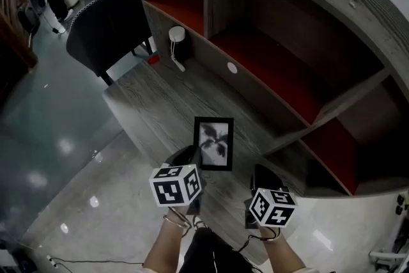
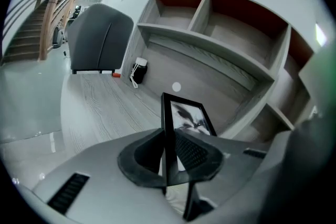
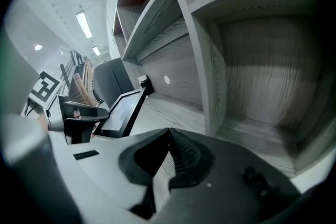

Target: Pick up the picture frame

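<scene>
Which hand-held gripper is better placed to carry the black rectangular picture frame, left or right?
Left. The left hand-held gripper is clamped on the edge of the black rectangular picture frame, whereas the right hand-held gripper is shut on nothing, off to the frame's side.

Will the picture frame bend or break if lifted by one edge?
Probably stiff: the frame stands straight though the left gripper pinches only its edge. Its shiny front looks like glass, so likely breakable. Held off-centre, it may twist.
</scene>
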Available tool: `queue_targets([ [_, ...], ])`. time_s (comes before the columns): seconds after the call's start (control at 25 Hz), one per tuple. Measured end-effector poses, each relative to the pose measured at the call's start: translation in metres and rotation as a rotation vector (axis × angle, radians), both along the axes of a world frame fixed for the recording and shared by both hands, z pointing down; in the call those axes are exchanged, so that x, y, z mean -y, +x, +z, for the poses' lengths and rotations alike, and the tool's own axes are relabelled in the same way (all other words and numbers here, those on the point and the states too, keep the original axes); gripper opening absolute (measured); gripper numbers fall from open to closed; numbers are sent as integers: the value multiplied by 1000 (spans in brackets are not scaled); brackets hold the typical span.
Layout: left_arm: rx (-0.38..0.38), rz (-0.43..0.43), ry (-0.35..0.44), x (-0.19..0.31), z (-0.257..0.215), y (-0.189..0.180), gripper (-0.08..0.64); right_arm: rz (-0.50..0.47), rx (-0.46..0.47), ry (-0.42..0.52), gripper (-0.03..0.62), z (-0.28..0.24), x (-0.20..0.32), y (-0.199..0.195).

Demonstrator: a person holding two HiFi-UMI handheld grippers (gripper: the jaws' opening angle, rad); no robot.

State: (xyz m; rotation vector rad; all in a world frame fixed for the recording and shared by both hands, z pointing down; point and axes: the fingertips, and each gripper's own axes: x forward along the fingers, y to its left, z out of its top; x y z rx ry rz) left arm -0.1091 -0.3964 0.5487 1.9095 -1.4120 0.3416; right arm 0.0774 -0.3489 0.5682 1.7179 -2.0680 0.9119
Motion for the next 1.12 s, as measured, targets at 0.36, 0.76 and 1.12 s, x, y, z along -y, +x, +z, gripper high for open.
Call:
queue_targets([
  [0.36,7,-32,127,-41,-77,15,74,-42,18,90,32,-55,-18,12],
  [0.76,52,-13,248,-79,-140,25,74,-47,22,201,32,-121,-38,14],
  [1.12,30,38,305,-112,-173,10,74,12,-9,242,32,-158,-78,1],
])
